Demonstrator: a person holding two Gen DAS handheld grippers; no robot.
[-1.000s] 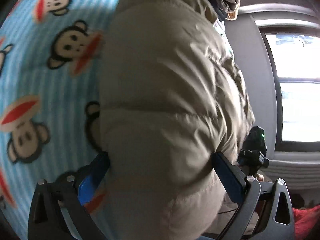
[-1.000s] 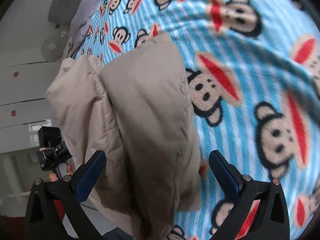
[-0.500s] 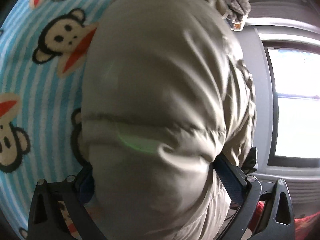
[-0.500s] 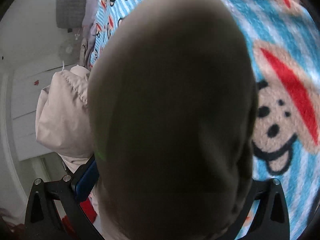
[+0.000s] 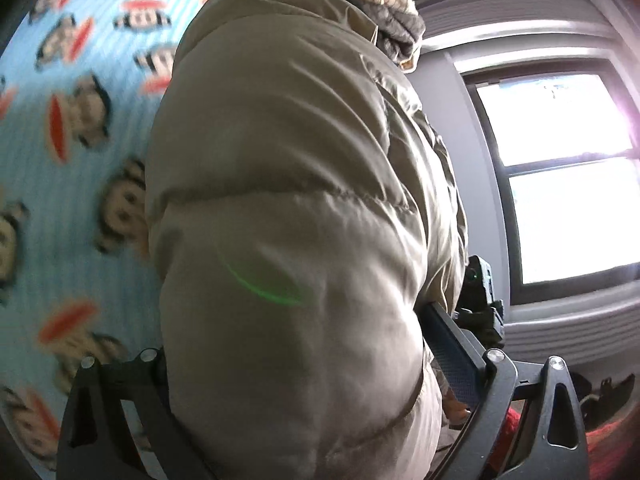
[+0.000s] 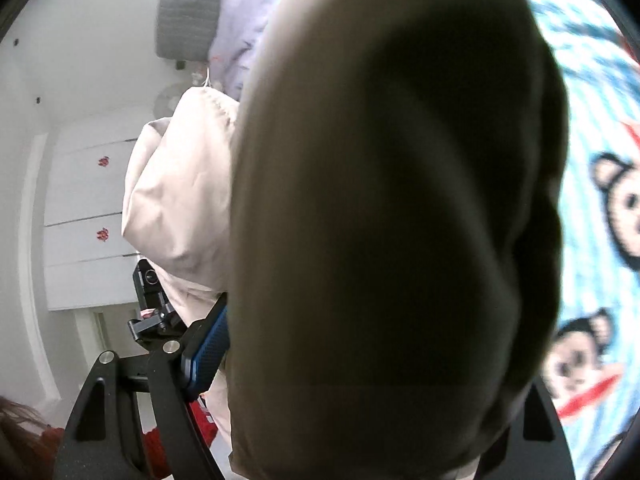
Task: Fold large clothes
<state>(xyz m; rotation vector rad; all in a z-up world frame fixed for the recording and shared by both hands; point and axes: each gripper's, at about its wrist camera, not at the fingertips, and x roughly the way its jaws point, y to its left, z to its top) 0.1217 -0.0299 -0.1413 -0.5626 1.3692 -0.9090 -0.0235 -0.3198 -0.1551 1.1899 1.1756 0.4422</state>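
A beige padded jacket (image 5: 288, 240) fills the left wrist view and bulges between the fingers of my left gripper (image 5: 296, 344); the right finger (image 5: 452, 344) presses its side, the left finger is hidden. In the right wrist view the same jacket (image 6: 392, 208) sits dark and close between the fingers of my right gripper (image 6: 360, 344), whose left finger (image 6: 208, 344) touches it. Both grippers hold the jacket lifted over the blue monkey-print blanket (image 5: 60, 184).
A pile of other clothes (image 5: 380, 4) lies at the bed's far end, near a bright window (image 5: 560, 176). The right wrist view shows a white wardrobe (image 6: 88, 208), a grey headboard (image 6: 188, 12) and a lilac quilt (image 6: 244, 24).
Both grippers closed in on the jacket and lifted it; it now fills both views. The right view has swung toward the wardrobe, the left view toward the window.
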